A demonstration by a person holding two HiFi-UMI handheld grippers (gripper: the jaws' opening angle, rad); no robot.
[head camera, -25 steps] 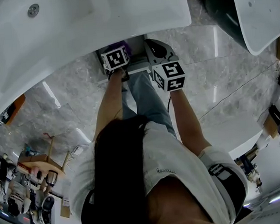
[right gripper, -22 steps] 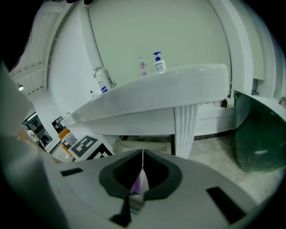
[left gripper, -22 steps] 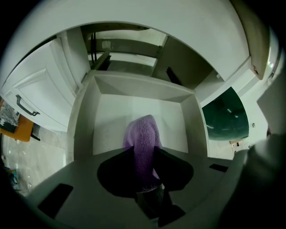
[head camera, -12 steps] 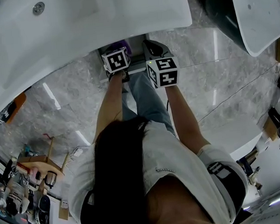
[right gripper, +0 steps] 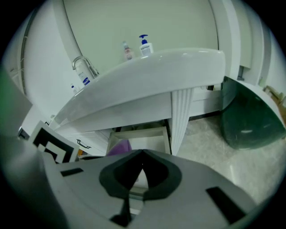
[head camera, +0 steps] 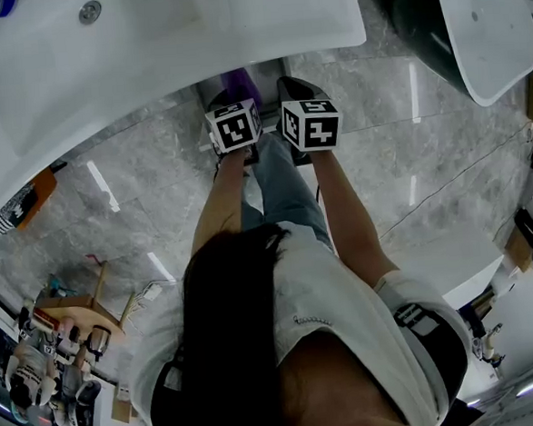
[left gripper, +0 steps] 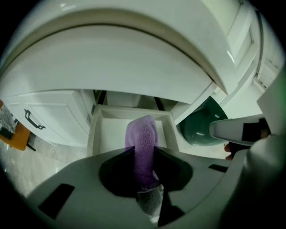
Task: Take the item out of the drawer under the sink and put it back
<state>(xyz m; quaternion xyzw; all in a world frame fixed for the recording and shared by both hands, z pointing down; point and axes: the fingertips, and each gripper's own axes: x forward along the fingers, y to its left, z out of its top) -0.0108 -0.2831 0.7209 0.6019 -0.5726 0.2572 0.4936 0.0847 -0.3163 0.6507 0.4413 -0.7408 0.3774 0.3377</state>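
- Left tool (left gripper: 144, 172): jaws clenched on a purple cloth (left gripper: 142, 134), with a narrow gap between them.
- Purple cloth: fleecy and folded into a long strip. It sticks out past the jaws over the middle of the open drawer (left gripper: 95, 129) under the sink (head camera: 147, 61). Whether it touches the drawer floor cannot be told.
- Right tool (right gripper: 142, 167): jaws fully together, nothing between them, just beside the left tool.
- Pump bottle (right gripper: 145, 44) at the sink's back edge: blue label, print too small to read.
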